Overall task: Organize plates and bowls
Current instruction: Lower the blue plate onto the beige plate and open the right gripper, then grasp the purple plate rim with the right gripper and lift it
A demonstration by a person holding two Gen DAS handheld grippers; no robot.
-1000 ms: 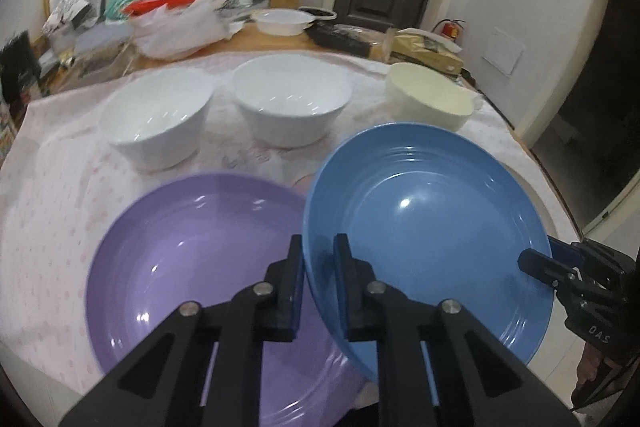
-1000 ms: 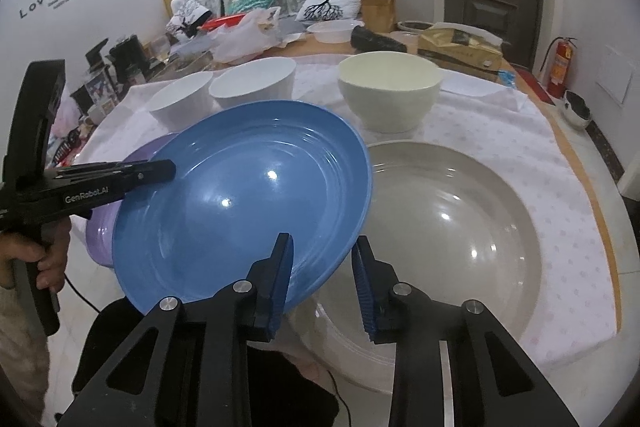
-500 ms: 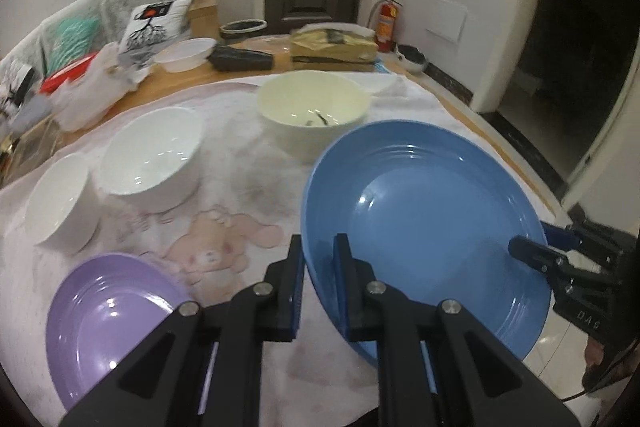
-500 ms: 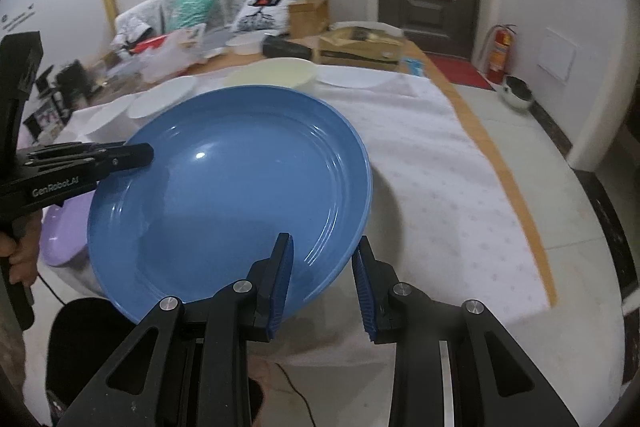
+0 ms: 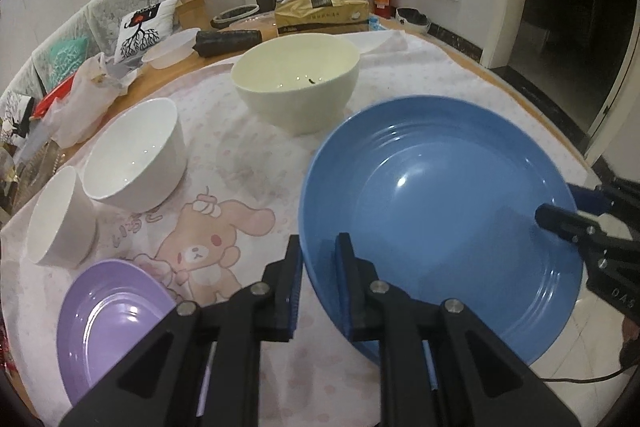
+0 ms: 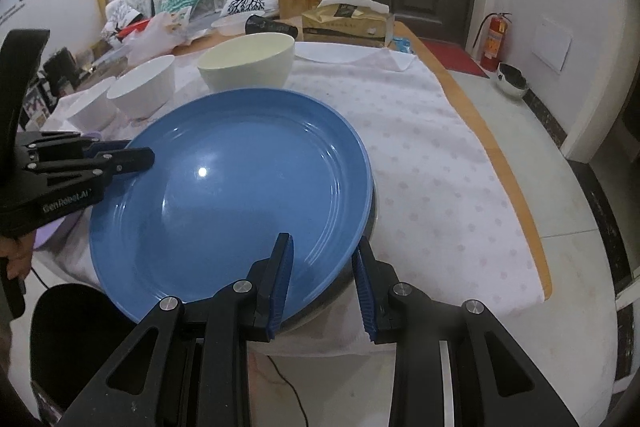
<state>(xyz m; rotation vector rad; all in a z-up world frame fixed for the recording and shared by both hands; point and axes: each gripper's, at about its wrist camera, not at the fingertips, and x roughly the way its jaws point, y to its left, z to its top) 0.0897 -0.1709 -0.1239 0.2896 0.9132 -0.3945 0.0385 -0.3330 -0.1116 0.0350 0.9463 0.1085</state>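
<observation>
A large blue plate [image 5: 444, 219] is held by both grippers at opposite rim edges. My left gripper [image 5: 318, 269] is shut on its left rim. My right gripper [image 6: 324, 263] straddles the near rim [image 6: 224, 195] with its jaws spread wider than the rim. In the right wrist view the blue plate sits over a grey plate, whose dark edge [image 6: 370, 227] peeks out beneath. A purple plate [image 5: 104, 323] lies at the near left. A cream bowl [image 5: 296, 83] and two white bowls [image 5: 136, 155] [image 5: 60, 215] stand behind.
The table carries a pink patterned cloth [image 6: 432, 155]. At the back lie a tissue pack [image 5: 322, 13], a dark roll [image 5: 228, 41], a white container [image 5: 172, 53] and plastic bags [image 5: 88, 95]. The table edge runs along the right, with floor beyond.
Both grippers carried the blue plate rightward from above the purple plate to over the grey plate and lowered it. The right jaws have widened.
</observation>
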